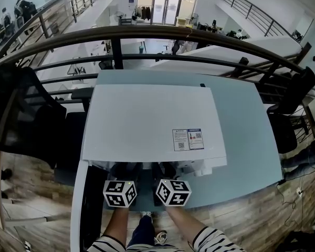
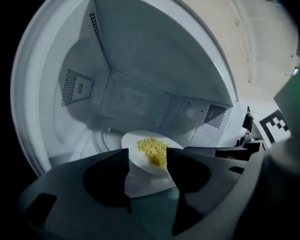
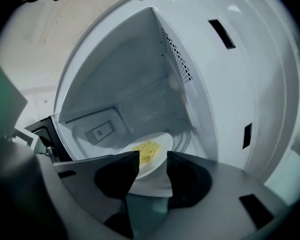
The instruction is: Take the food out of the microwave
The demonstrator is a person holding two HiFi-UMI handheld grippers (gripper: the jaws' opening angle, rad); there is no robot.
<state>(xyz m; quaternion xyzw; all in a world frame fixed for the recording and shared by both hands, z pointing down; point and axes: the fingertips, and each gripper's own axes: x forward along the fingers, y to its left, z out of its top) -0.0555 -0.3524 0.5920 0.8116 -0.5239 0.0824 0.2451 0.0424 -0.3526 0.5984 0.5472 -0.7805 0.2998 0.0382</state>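
The white microwave (image 1: 147,119) stands on a pale blue table (image 1: 247,135), its door (image 1: 77,209) swung open to the left. Inside, a white plate (image 2: 133,143) carries a heap of yellow food (image 2: 152,150); the right gripper view shows the same plate (image 3: 161,145) and food (image 3: 146,150). My left gripper (image 2: 148,156) is open at the cavity mouth, the plate's near edge showing between its jaws. My right gripper (image 3: 153,159) is open too, framing the plate from the other side. In the head view only the two marker cubes (image 1: 119,193) (image 1: 173,191) show; the microwave's top hides the jaws.
A black office chair (image 1: 21,114) stands left of the table and another (image 1: 291,104) at the right. A dark curved railing (image 1: 163,33) runs behind the table. The cavity walls (image 2: 80,86) close in on both sides of the plate.
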